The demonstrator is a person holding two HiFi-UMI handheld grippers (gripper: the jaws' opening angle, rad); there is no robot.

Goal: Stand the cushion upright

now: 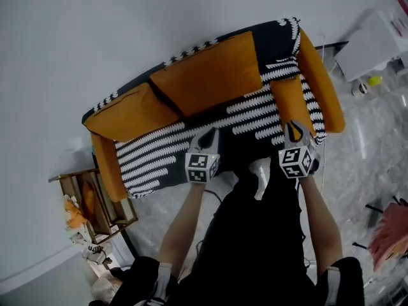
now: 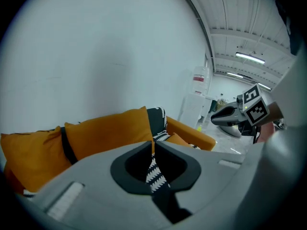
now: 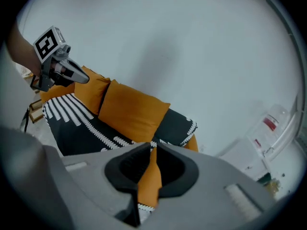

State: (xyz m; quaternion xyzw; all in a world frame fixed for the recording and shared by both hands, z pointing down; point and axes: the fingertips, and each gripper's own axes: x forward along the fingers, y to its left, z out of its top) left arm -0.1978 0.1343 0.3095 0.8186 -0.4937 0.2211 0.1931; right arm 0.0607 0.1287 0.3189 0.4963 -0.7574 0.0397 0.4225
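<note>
**A:** Where is the cushion (image 1: pixel 290 104) sitting?

**B:** It's resting at the right end of the sofa (image 1: pixel 159 158) seat, on the black-and-white cover (image 1: pixel 255 110), just beside the orange armrest (image 1: pixel 324 85). I'm not managing to tell whether it's standing or leaning.

**A:** And the two big back cushions (image 1: pixel 204 72)?

**B:** They're standing side by side against the sofa back, behind it.

**A:** What is the left hand-held gripper (image 1: pixel 207 134) doing?

**B:** It's hovering over the seat's front edge, clenched and carrying nothing. Only the patterned cover is showing through the slit between its jaws.

**A:** And the right hand-held gripper (image 1: pixel 293 131)?

**B:** It's pointing down at the cushion's near end with its jaws drawn almost together. A sliver of orange is showing through the slit, but it seems to be lying beyond the tips, so nothing is being pinched.

**A:** Are the two touching each other?

**B:** No, they're hanging well apart, one at the end of each forearm (image 1: pixel 185 222).
</note>
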